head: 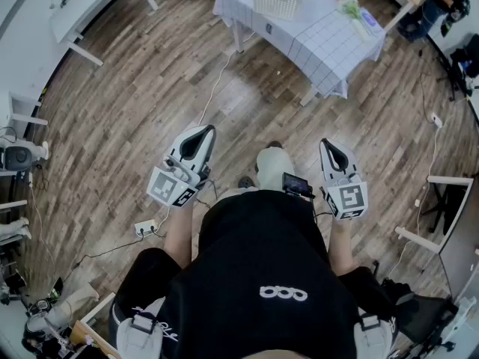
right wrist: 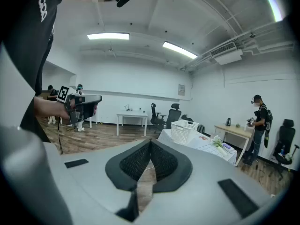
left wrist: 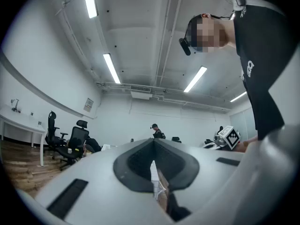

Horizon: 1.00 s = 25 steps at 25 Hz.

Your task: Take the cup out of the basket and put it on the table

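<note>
Room: open office, brown wood-plank floor (head: 150, 88), desks and chairs along the walls.
Left: grey-and-black hand-held two-jaw left gripper (head: 203, 131), jaws pressed together, nothing between them, nose a little above level, over bare floor.
Right: matching grey-and-black right gripper (head: 327, 143), jaws pressed together too, empty, nose tipped down toward the table end of the room.
Table: table under a white grid-checked cloth (head: 329, 43), well apart from both grippers, straight ahead.
Basket: white plastic lattice basket (head: 277, 2) standing on the table's far end.
Cup: presumably inside the basket; not made out from this far.
Handling (guess): probably light and stiff, possibly slick-walled, may tip if nudged.
Hold (guess): one pad inside the rim, one outside; lift straight up clear of the lattice.
Needs: jaws spread before reaching in.
</note>
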### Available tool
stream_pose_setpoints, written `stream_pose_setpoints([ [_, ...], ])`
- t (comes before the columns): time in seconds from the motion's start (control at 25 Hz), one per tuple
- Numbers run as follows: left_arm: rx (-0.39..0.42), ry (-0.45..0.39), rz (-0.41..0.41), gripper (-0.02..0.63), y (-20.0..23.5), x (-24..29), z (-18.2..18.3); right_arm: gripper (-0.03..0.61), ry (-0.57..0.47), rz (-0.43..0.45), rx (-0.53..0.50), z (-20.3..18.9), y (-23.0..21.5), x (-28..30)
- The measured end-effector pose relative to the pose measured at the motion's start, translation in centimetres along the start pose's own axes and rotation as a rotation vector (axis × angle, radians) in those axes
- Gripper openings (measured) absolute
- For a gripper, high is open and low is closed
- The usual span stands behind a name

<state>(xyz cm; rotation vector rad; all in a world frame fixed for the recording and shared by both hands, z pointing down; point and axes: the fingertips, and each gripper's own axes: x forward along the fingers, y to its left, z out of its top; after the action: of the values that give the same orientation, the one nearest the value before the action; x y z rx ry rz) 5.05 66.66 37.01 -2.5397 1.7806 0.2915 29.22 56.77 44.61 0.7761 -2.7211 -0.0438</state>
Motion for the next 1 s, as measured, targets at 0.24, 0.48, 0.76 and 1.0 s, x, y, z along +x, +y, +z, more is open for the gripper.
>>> stream_pose_setpoints([
  [0.24,-0.016,0.019,-0.005,0.008,1.2,1.4,-1.4,0.025,0.002,0.004,-0.01,-0.2,-1.0,1.6],
  [0.48,-0.025,0.037,0.017,0.008,4.9,5.7,-2.1,0.025,-0.004,0.004,0.018,0.5,-5.7,6.2],
  [0.76,0.013,0.095,0.023,0.009,11.1,12.5,-2.1,0.025,-0.024,0.003,0.013,3.7,-12.5,13.8],
  [1.0,0.037,0.124,0.025,0.008,14.4,19.2,-2.5,0.025,-0.014,0.024,0.036,3.9,-17.9,18.5],
])
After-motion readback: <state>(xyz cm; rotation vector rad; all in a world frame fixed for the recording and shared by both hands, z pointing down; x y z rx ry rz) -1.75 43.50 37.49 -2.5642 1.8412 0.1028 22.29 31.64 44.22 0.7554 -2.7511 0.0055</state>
